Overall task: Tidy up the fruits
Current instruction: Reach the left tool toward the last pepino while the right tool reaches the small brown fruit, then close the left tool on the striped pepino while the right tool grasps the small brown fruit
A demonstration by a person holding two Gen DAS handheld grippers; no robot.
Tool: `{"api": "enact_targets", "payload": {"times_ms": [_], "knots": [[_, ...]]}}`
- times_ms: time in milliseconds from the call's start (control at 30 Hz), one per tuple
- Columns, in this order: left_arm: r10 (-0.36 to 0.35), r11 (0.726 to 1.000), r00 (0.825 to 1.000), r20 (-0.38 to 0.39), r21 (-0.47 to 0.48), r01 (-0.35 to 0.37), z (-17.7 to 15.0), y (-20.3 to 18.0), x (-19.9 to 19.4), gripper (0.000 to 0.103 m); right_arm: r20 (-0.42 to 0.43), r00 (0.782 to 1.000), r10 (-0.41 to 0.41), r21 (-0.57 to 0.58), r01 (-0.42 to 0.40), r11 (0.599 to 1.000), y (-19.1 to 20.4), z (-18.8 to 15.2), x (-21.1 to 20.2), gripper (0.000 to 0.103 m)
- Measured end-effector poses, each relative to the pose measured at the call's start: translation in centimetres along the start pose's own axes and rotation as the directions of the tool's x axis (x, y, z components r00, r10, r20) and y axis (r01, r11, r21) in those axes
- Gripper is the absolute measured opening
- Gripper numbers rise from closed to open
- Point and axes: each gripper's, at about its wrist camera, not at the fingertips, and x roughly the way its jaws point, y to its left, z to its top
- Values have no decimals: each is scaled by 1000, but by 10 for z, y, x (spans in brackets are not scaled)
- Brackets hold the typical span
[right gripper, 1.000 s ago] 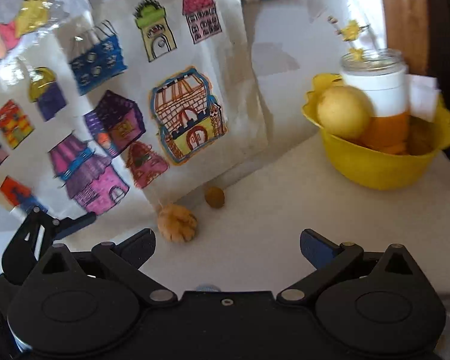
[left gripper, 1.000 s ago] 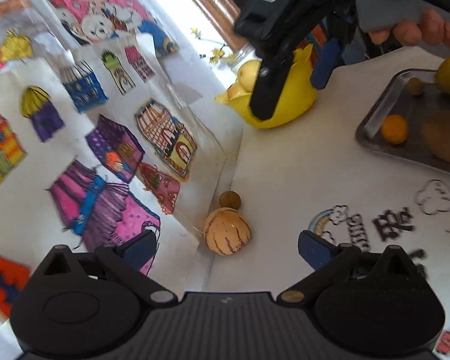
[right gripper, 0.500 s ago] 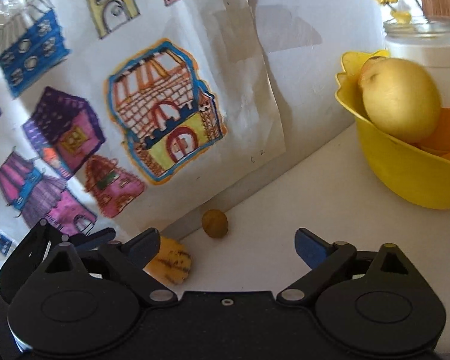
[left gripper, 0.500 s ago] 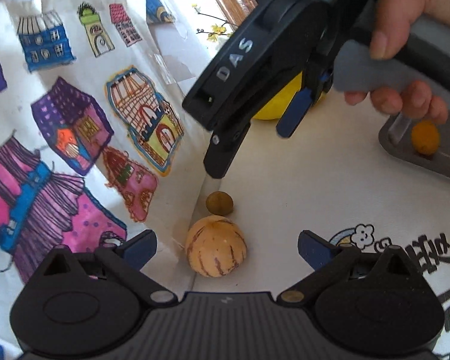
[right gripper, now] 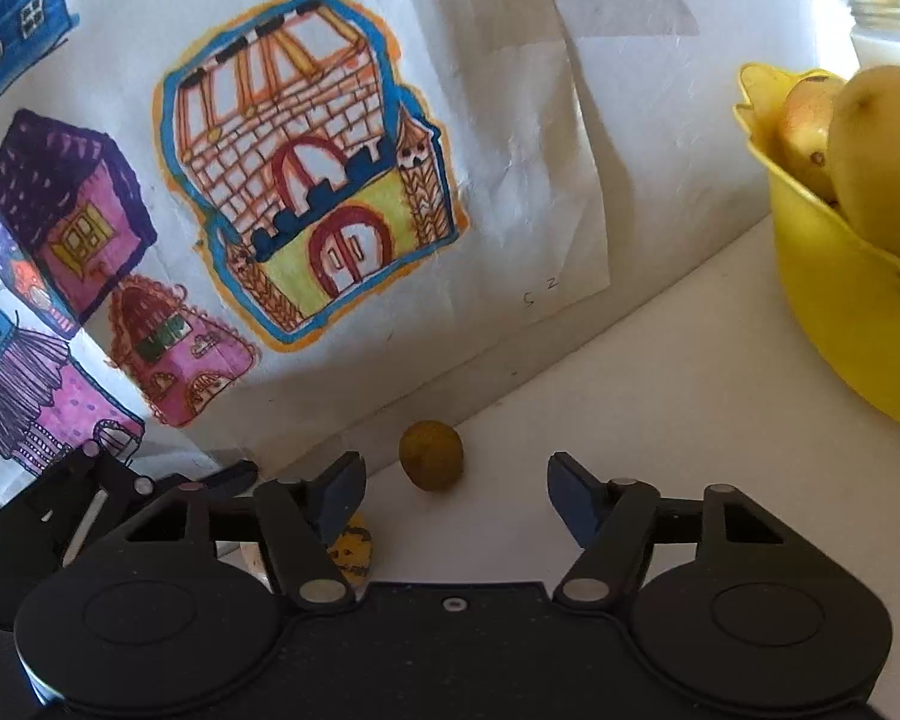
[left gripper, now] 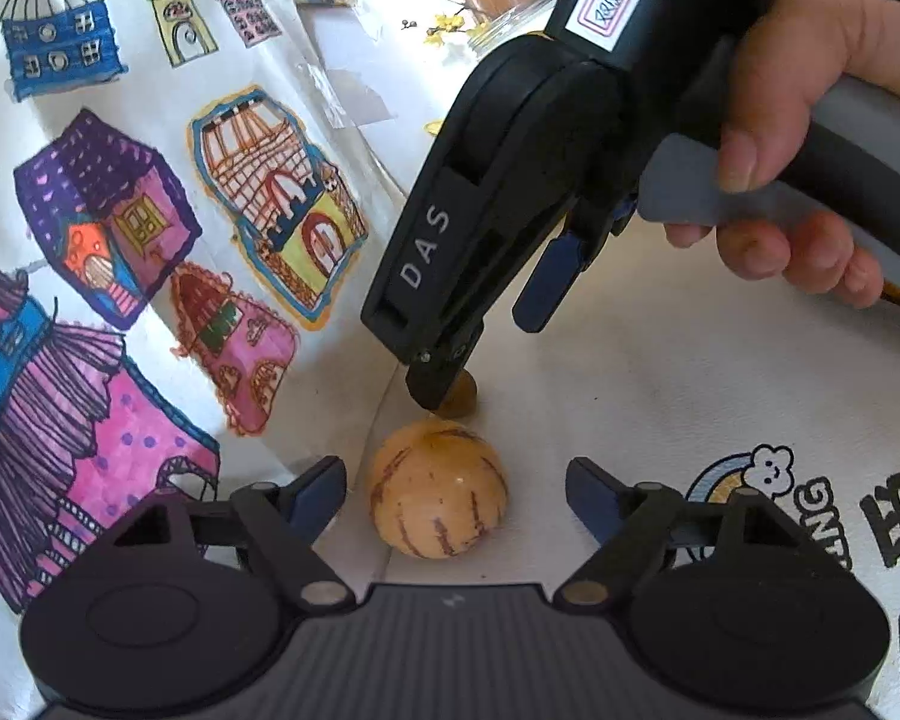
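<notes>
A round pale-orange striped melon (left gripper: 438, 491) lies on the white table by the wall, between the open fingers of my left gripper (left gripper: 456, 495). A small brown fruit (left gripper: 459, 397) lies just behind it. My right gripper (left gripper: 486, 354) comes down over that small fruit in the left wrist view. In the right wrist view the small brown fruit (right gripper: 431, 455) sits between and just ahead of the open fingers of my right gripper (right gripper: 456, 495), and the melon (right gripper: 349, 553) shows partly behind the left finger. A yellow bowl (right gripper: 840, 312) holds yellow fruits (right gripper: 882, 156) at the right.
A wall covered with colourful house drawings (left gripper: 150, 228) stands close at the left. A glass jar with yellow flowers (right gripper: 882, 24) stands behind the bowl. A printed mat with a rainbow (left gripper: 768, 492) lies on the table at the right.
Both grippers have moved closer to the wall. The right gripper has come down over the small brown fruit. The melon now lies between the left fingers. The tray has left the view.
</notes>
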Motion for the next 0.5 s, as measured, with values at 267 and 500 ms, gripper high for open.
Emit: {"api": "enact_targets", "payload": {"times_ms": [267, 500], "knots": [[-8, 998, 999, -32, -66, 6, 1, 7, 8, 66, 5, 1000, -4, 22, 4, 1000, -6, -4, 10, 52], [2, 998, 999, -41, -65, -5, -1, 9, 9, 60, 12, 1000, 11, 27, -11, 1000, -9, -5, 19, 45]]}}
